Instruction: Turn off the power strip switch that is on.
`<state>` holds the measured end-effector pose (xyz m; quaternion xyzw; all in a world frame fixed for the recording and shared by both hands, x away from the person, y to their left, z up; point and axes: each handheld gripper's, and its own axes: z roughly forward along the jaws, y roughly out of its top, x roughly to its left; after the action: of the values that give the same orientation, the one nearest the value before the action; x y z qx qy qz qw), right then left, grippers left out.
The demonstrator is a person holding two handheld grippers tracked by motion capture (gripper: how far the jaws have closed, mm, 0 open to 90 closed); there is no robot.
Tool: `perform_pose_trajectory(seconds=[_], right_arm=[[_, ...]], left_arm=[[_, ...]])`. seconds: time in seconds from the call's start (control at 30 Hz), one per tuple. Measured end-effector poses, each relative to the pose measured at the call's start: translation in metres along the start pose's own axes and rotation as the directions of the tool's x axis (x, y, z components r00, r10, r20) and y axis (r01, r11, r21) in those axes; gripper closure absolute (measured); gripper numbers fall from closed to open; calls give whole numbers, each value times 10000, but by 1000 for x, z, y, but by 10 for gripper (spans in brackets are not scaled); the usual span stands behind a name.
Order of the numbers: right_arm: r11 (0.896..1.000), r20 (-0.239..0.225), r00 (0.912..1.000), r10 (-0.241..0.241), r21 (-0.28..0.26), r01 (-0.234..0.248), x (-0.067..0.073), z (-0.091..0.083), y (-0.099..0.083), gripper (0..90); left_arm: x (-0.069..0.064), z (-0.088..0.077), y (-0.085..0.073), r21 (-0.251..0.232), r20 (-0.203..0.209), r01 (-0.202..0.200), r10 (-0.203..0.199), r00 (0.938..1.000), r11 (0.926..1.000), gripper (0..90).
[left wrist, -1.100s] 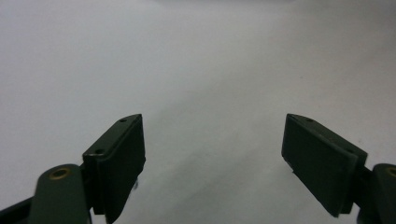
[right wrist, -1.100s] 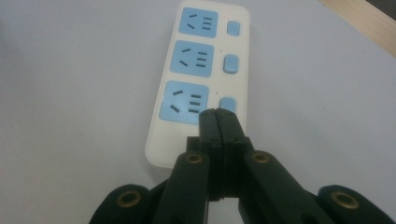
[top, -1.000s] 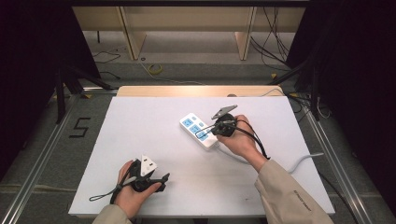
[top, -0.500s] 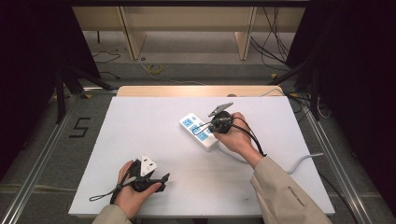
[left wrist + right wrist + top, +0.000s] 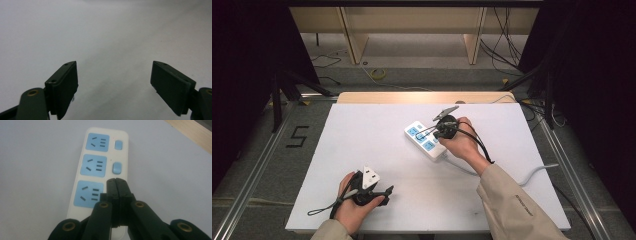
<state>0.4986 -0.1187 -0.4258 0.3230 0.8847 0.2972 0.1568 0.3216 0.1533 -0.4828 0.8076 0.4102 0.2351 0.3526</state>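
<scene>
A white power strip [image 5: 413, 131] with three blue sockets lies right of the table's middle. In the right gripper view the power strip [image 5: 97, 152] runs away from me, with a blue switch [image 5: 116, 168] beside its middle socket. My right gripper [image 5: 116, 180] is shut with nothing between its jaws. Its tips sit over the strip's near end, just right of the closest socket, and seem to touch it. In the high view the right gripper [image 5: 426, 134] points left across the strip. My left gripper [image 5: 386, 192] rests near the front left edge, and its view shows the left gripper [image 5: 113, 65] open over bare table.
The white table [image 5: 362, 130] has a wooden strip [image 5: 412, 96] along its far edge. The strip's grey cable [image 5: 532, 172] trails off the right side. Loose cables lie on the floor behind, and dark curtains stand at both sides.
My right gripper has shifted slightly left along the power strip. The left hand and its gripper have not moved.
</scene>
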Motion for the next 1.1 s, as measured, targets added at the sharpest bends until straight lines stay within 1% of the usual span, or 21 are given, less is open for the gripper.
perform_pose_trajectory(seconds=[0.13, 0.33, 0.37, 0.43, 0.53, 0.7, 0.77, 0.8, 1.0, 1.03, 1.1], right_arm=[[10000, -15, 10000, 37, 43, -36, -1, 2, 3, 900], [9999, -34, 9999, 131, 49, -130, -1, 7, 7, 900], [10000, -48, 10000, 61, 62, -60, -2, 7, 7, 900], [9998, -35, 9998, 202, 27, -202, -2, 8, 10, 900], [9999, -73, 9999, 120, -1, -120, -3, 9, 11, 900], [9999, -79, 9998, 160, 50, -159, -3, 11, 14, 900], [9997, -85, 9996, 252, 72, -252, -4, 12, 15, 900], [9998, -78, 9998, 180, 59, -179, -4, 13, 15, 900], [9996, -77, 9997, 252, 82, -252, -3, 14, 21, 900], [9998, -91, 9998, 180, 48, -180, -3, 15, 21, 900], [9996, -98, 9996, 258, 96, -257, -3, 16, 22, 900]], left_arm=[[0, 0, 0, -26, -10, 41, -41, 10000, 10000, 217], [0, 0, 0, 8, 11, -20, 20, 10000, 10000, 217], [0, 0, 0, 3, 11, -19, 19, 10000, 10000, 218], [1, 0, 0, -5, 12, -21, 21, 10000, 10000, 218], [1, 0, 0, -3, 7, -26, 26, 10000, 10000, 218], [1, 0, 0, -65, -2, 17, -17, 10000, 10000, 219], [1, 0, 0, -68, -12, 25, -25, 10000, 10000, 219], [1, 0, 0, -68, -12, 24, -24, 10000, 10000, 219], [1, 0, 0, -12, 40, 8, -8, 10000, 10000, 220], [1, 0, 0, -2, 41, -2, 2, 10000, 10000, 220], [1, 0, 0, -18, 47, 6, -6, 10000, 10000, 220]])
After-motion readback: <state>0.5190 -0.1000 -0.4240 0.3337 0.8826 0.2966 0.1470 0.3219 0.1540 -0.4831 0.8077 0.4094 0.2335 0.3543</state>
